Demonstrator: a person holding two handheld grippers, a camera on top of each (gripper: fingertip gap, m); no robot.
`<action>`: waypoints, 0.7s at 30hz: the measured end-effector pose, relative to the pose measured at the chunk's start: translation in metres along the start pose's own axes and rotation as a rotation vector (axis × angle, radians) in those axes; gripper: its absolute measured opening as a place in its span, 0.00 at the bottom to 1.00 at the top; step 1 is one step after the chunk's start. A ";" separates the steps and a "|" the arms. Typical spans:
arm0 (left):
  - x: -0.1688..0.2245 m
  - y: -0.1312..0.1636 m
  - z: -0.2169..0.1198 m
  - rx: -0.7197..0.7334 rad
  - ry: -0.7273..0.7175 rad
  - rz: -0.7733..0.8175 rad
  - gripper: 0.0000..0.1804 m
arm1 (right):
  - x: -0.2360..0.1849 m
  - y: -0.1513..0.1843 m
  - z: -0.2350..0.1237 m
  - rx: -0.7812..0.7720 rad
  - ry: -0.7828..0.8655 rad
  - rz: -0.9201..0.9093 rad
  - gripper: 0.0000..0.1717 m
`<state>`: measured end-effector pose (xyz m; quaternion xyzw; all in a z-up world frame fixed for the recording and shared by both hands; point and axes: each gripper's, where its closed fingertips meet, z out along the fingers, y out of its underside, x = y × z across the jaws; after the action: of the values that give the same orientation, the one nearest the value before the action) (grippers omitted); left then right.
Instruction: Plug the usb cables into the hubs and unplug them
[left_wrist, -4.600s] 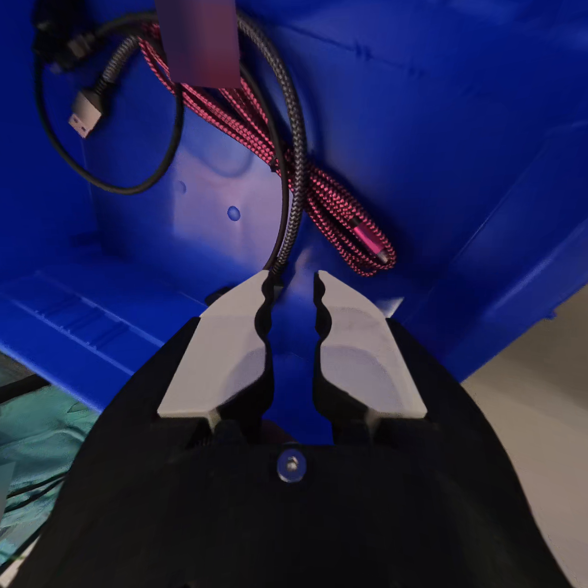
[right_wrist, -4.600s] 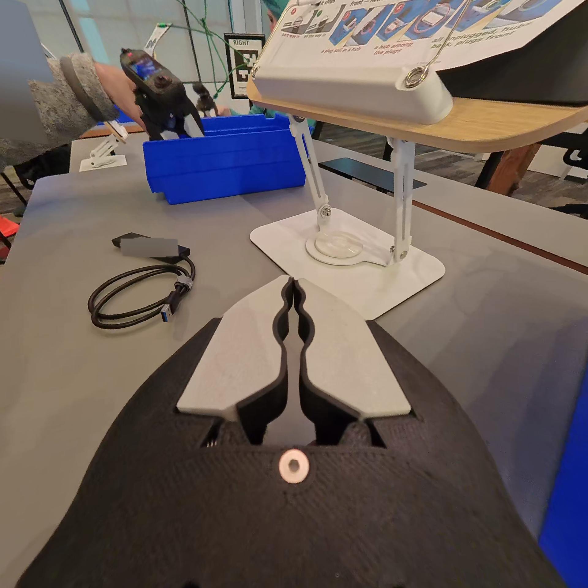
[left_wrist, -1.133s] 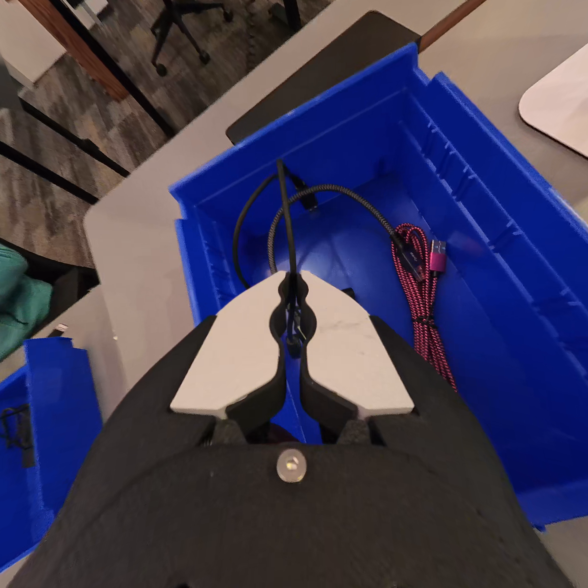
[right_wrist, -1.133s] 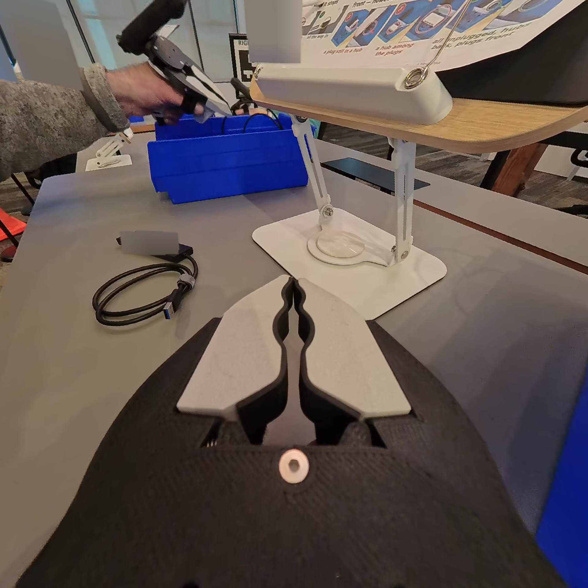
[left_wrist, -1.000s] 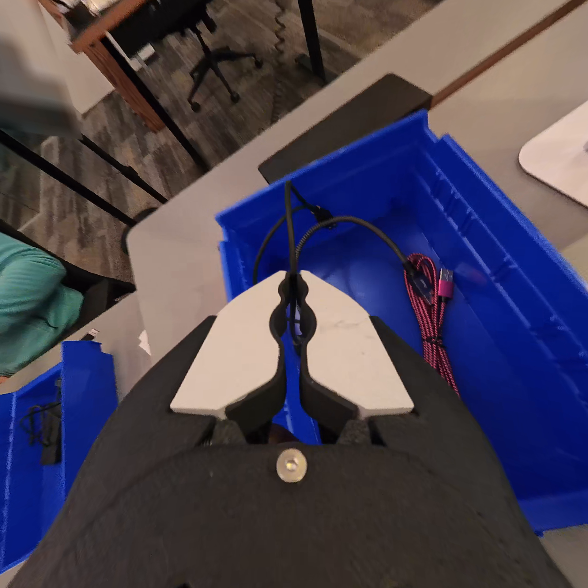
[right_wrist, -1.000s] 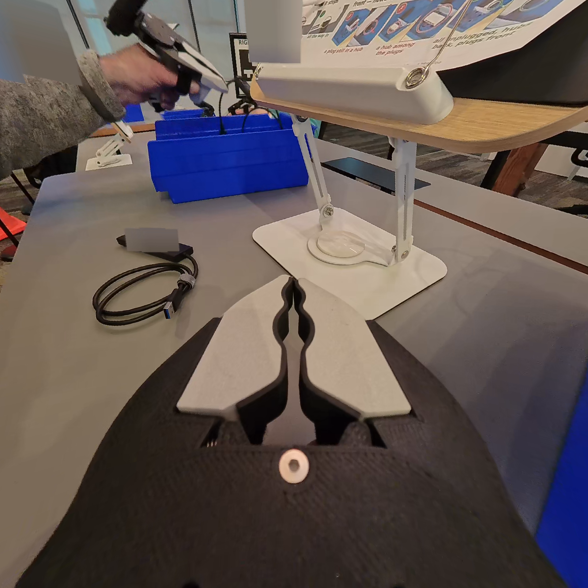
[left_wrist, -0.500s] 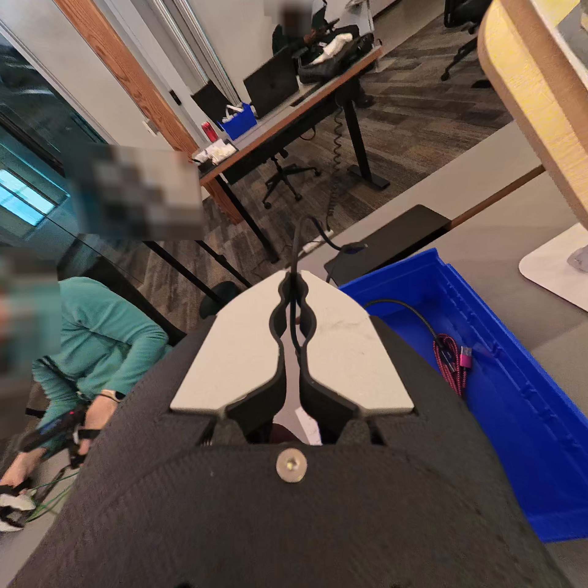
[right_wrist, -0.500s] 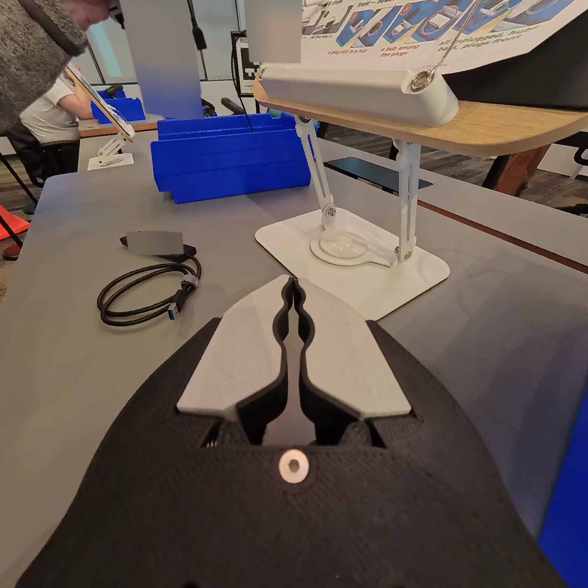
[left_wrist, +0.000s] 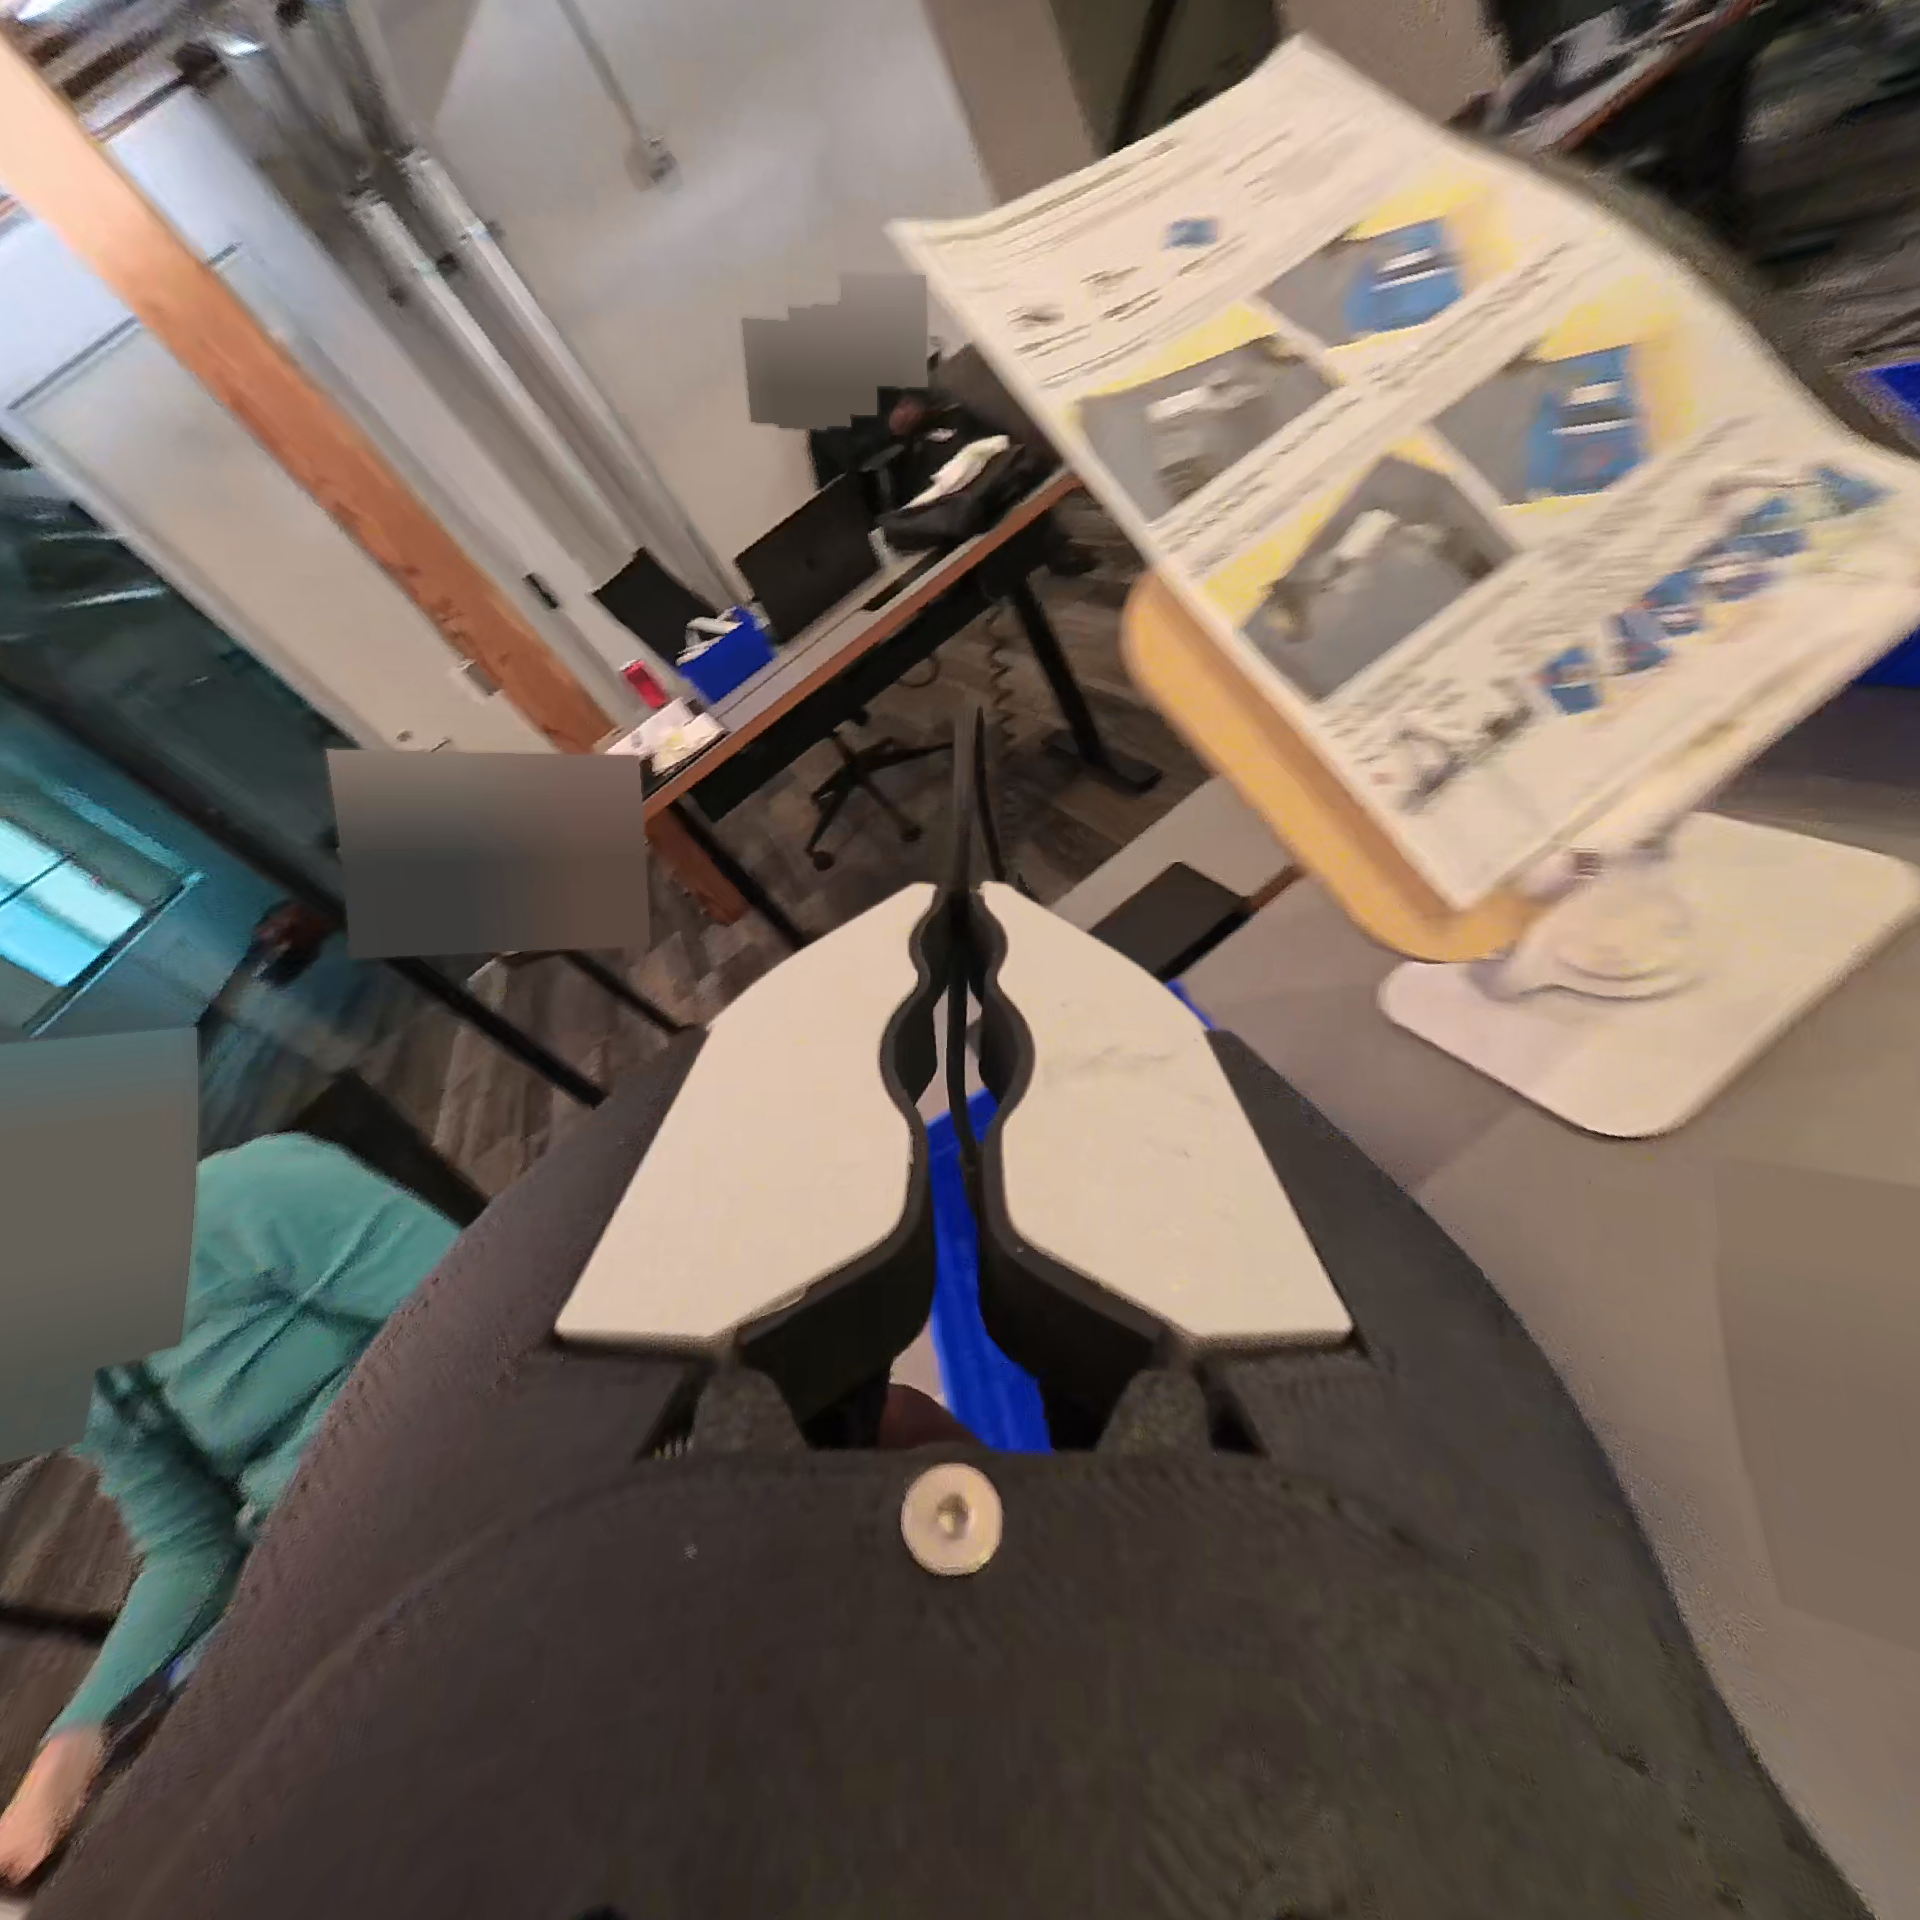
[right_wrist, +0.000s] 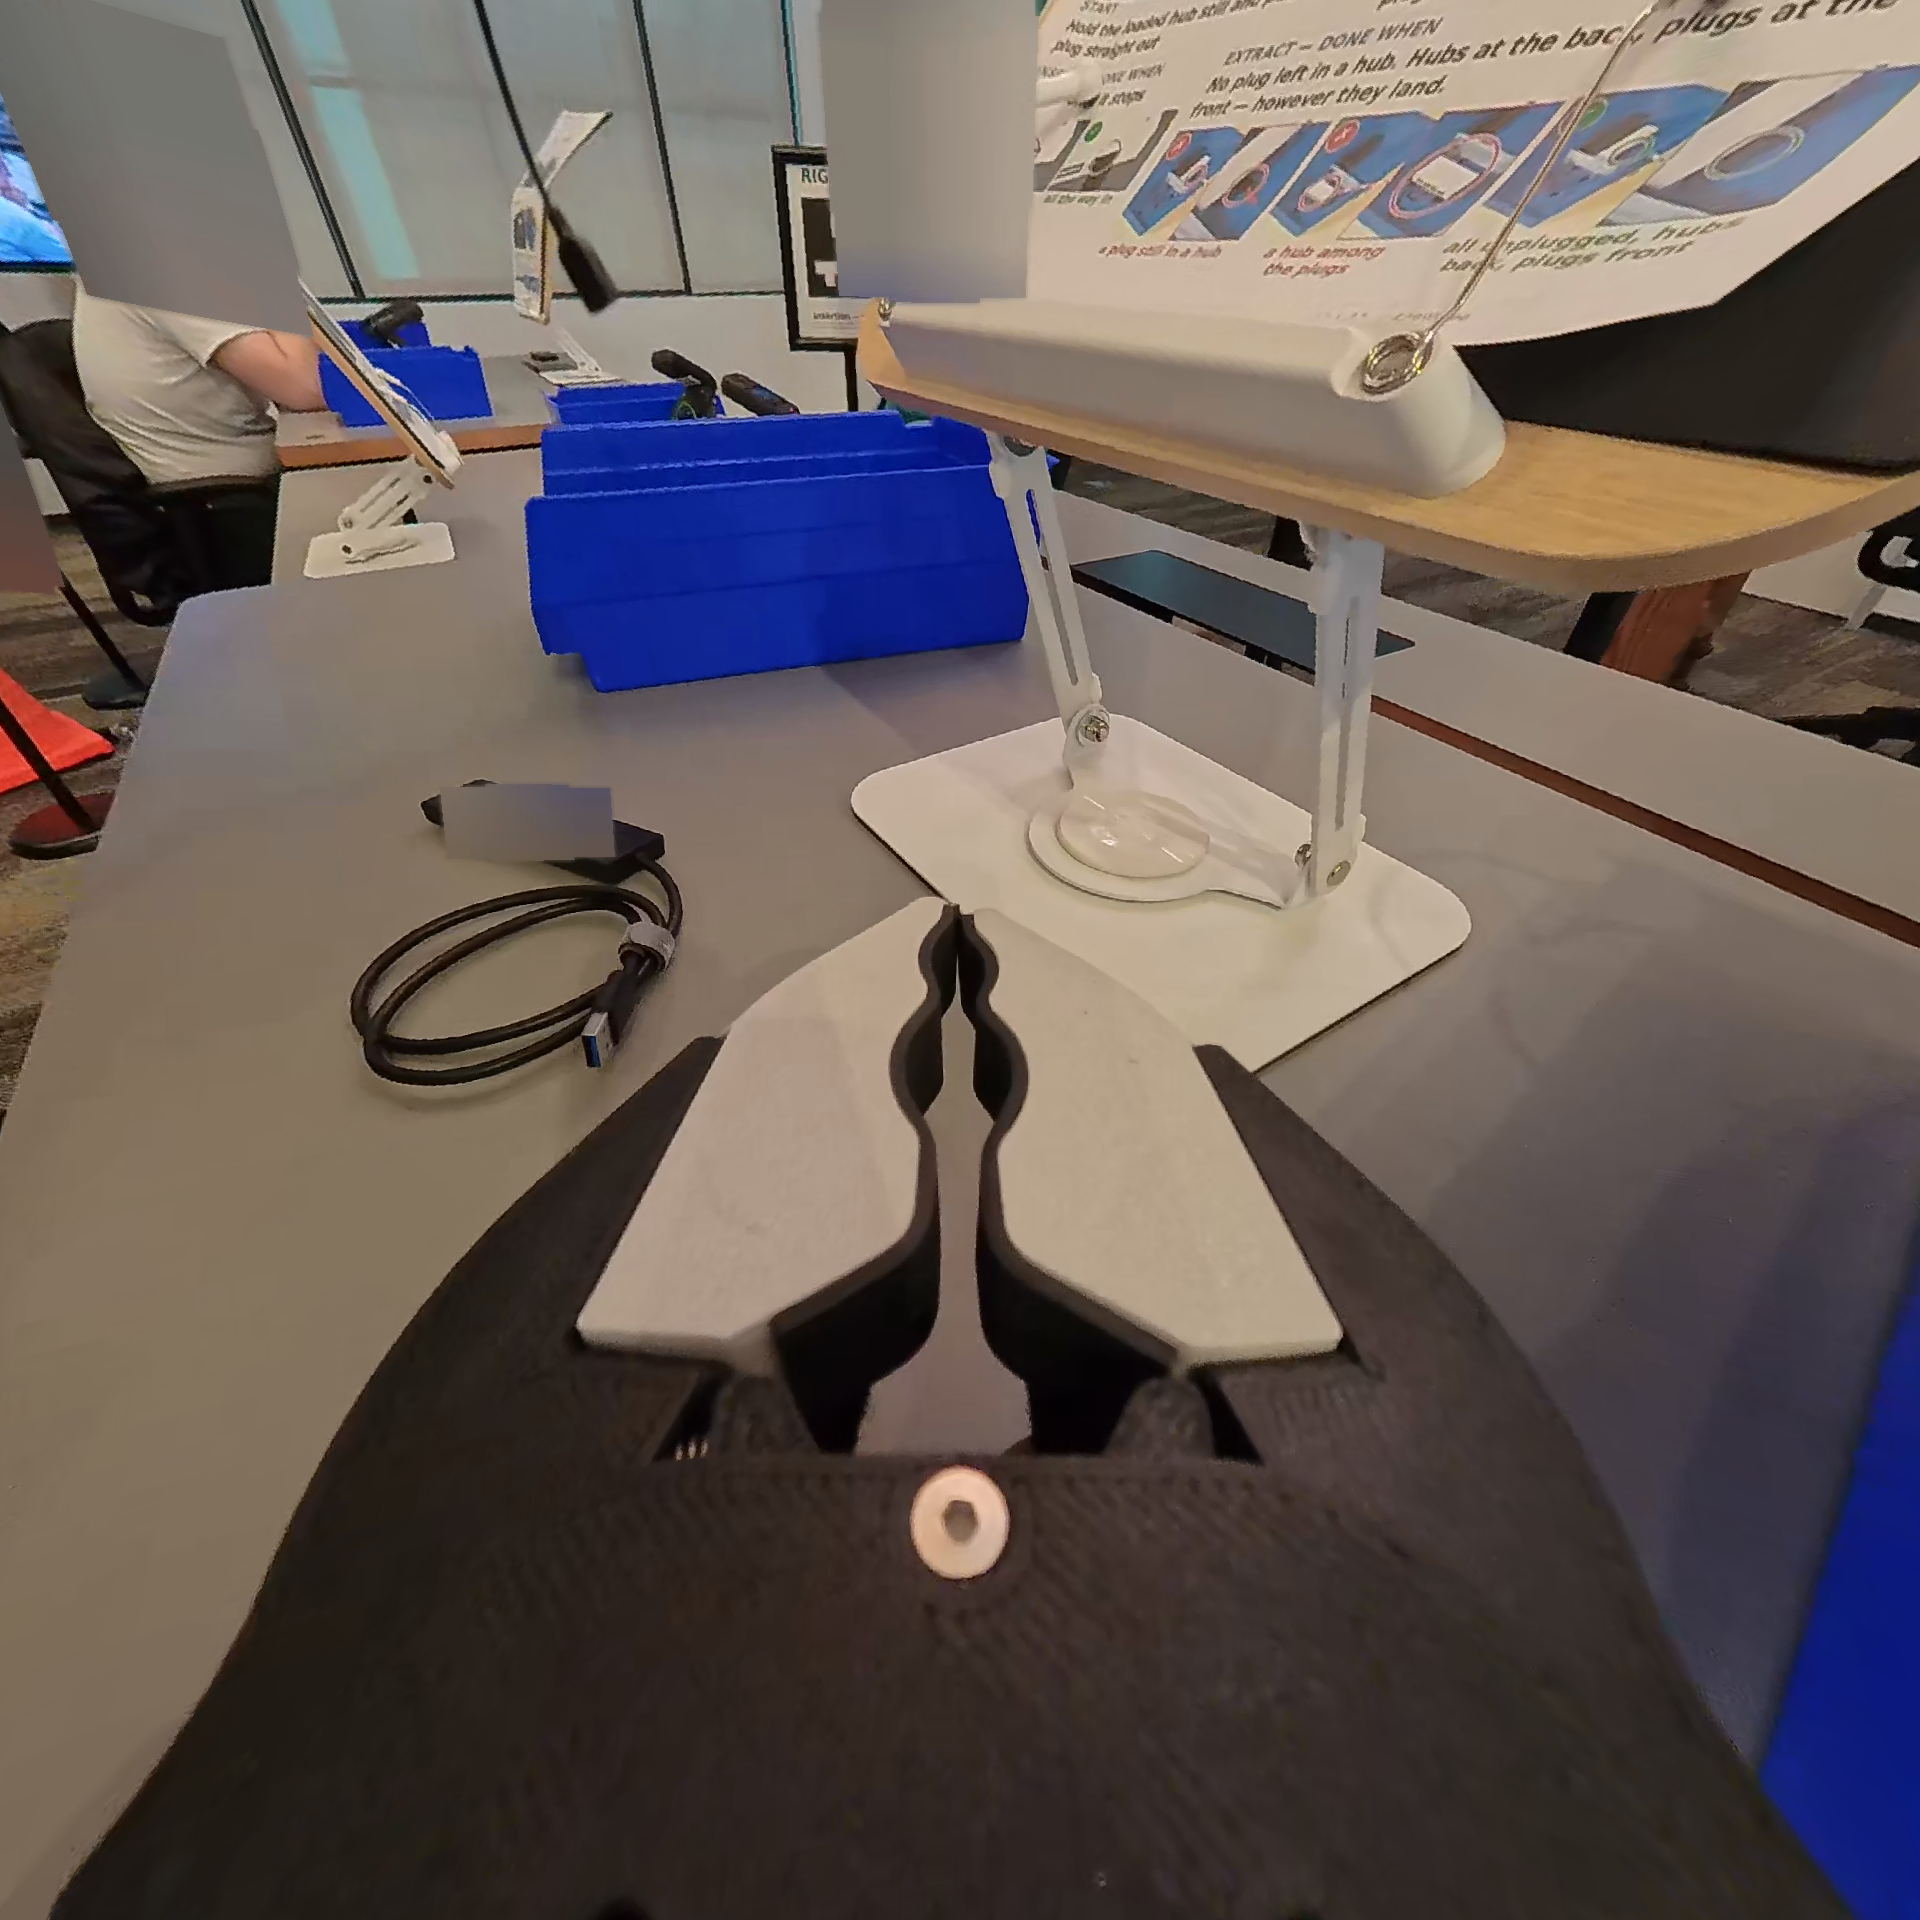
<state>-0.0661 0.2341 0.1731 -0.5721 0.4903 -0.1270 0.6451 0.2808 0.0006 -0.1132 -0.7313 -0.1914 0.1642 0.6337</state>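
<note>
The left gripper (left_wrist: 964, 920) has its fingers (left_wrist: 831, 1122) pinched on a thin black cable (left_wrist: 971, 800), which rises past the tips toward the upper middle of the left wrist frame and runs back down between the pads. Behind the fingers, low in the centre, a sliver of a blue bin (left_wrist: 971, 1278) shows; its contents are hidden.

The right gripper (right_wrist: 956, 914) has its fingers (right_wrist: 821, 1132) closed tip to tip with nothing between them, held above the grey table (right_wrist: 260, 1195).

On the table at centre left of the right wrist frame lies a flat black hub (right_wrist: 623, 836), partly under a blur patch, with its own black lead (right_wrist: 488, 987) coiled and tied beside it, the plug end blue. Farther back, at upper centre, stands a long blue bin (right_wrist: 769, 561); from this angle its inside cannot be seen. A black cable end (right_wrist: 577, 255) dangles in the air at upper left above it.

Right of centre, a white stand (right_wrist: 1351, 935) carries a wooden board (right_wrist: 1558, 509) with a printed instruction sheet (right_wrist: 1455, 156). At the far left a seated person (right_wrist: 177, 384) is at another table bearing more blue bins (right_wrist: 405, 379). The left wrist frame shows an office with a desk (left_wrist: 883, 623), a chair (left_wrist: 862, 779) and a person in a teal top (left_wrist: 239, 1299) at lower left.
</note>
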 end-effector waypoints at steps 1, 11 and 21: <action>0.017 -0.004 -0.004 0.018 0.035 0.000 0.02 | 0.000 -0.001 0.000 0.003 0.000 -0.001 0.00; 0.189 -0.022 -0.004 0.123 0.435 -0.069 0.01 | -0.005 -0.007 -0.003 0.021 -0.003 -0.017 0.00; 0.333 0.017 0.084 -0.001 0.779 -0.159 0.01 | 0.019 -0.019 -0.023 0.095 0.089 0.028 0.00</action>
<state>0.1542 0.0498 -0.0152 -0.5176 0.6523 -0.3840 0.3989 0.3076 -0.0077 -0.0908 -0.7097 -0.1450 0.1493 0.6731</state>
